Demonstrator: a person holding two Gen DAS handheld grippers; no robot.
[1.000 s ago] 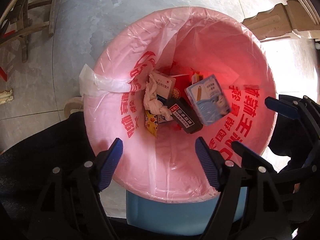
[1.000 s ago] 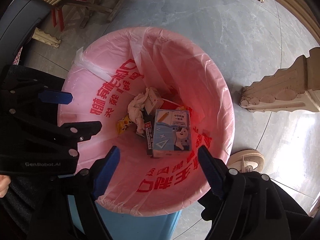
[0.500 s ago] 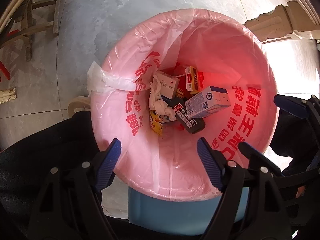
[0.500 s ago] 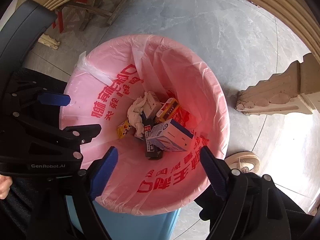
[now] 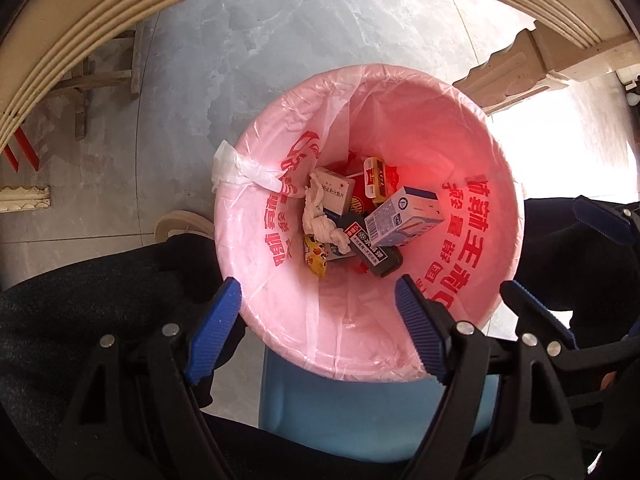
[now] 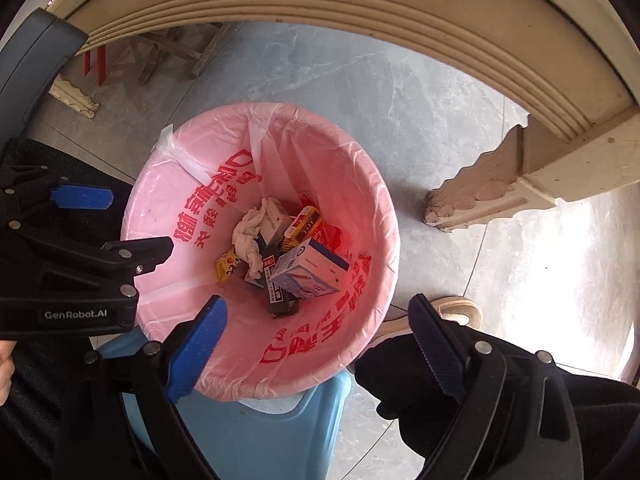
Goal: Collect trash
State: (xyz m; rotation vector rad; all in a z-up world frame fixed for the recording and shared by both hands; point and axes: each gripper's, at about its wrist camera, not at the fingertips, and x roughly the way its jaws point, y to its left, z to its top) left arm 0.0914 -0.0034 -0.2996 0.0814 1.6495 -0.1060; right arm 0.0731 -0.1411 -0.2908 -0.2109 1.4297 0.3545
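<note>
Pink-lined bin [image 5: 500,216] below both my grippers, left [image 5: 316,316] and right [image 6: 316,340], jaws spread, nothing pinched; blue-white carton [image 5: 404,218] lies on the trash inside

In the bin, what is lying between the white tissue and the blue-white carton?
A black box lies between the crumpled tissue and the blue-white carton, partly under both. Both wrist views show it.
</note>
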